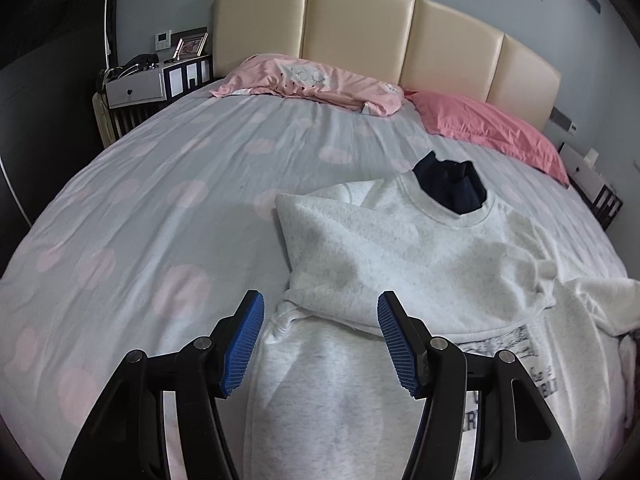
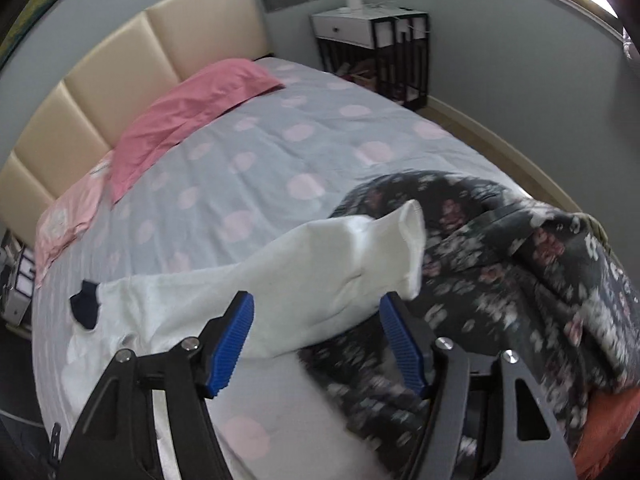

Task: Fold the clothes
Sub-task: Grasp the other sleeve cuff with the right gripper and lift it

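1. The light grey sweatshirt [image 1: 400, 264] lies flat on the bed [image 1: 160, 200], chest side up, with its neck toward the headboard [image 1: 360, 32]. A dark navy cloth [image 1: 452, 188] shows in the neck opening.
2. On the left side, one sleeve [image 1: 340, 240] is already folded in over the chest.
3. The other sleeve [image 2: 352, 264] stretches out to the right, and its cuff [image 2: 414, 248] rests on a dark floral garment [image 2: 500, 272] that lies beside the sweatshirt.
4. The left tool [image 1: 320, 340] is wide open and holds nothing. It hangs above the lower body of the sweatshirt, and its blue pads [image 1: 244, 344] stand on both sides of the cloth without touching it.
5. The right tool [image 2: 316, 344] is also wide open and empty, just before the stretched sleeve.
6. The sweatshirt looks soft, thick and quite light. It will probably bend and sag when lifted, but it will not slip much on the ribbed pads.
7. A good place to hold seems to be the cuff or the edge of the stretched sleeve, where only that layer is pinched and not the floral garment under it.
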Tool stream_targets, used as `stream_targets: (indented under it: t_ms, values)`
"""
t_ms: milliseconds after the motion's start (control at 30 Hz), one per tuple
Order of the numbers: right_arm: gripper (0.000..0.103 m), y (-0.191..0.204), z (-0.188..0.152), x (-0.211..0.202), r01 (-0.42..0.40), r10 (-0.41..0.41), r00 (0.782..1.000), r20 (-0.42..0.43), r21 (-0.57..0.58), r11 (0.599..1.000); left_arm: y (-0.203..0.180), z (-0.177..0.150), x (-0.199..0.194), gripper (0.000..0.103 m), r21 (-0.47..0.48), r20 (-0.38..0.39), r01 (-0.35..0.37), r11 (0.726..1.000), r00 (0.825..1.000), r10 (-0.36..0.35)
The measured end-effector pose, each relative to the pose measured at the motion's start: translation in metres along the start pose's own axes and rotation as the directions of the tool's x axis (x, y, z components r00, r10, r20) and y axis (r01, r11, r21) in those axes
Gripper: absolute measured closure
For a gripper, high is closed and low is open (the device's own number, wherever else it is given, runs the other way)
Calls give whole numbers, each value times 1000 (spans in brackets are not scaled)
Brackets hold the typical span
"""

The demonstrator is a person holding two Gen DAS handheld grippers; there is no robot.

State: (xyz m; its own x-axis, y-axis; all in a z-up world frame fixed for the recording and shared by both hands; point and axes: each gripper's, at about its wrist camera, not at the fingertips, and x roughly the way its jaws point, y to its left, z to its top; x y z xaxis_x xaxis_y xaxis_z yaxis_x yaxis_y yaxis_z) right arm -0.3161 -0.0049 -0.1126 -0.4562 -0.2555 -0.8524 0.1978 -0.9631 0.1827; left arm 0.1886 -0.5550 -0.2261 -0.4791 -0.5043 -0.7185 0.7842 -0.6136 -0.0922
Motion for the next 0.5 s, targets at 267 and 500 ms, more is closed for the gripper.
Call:
stream_targets:
  t_ms: [267, 500]
  values:
    - [52, -31, 19, 50, 139, -139, 990, -39, -4, 990, -1, 2, 31, 42, -8, -78, -14, 1000, 997, 13]
    - [76, -35, 20, 69, 183, -183, 983, -35, -8, 983, -24, -7, 47, 42, 126, -109, -38, 991, 993, 52]
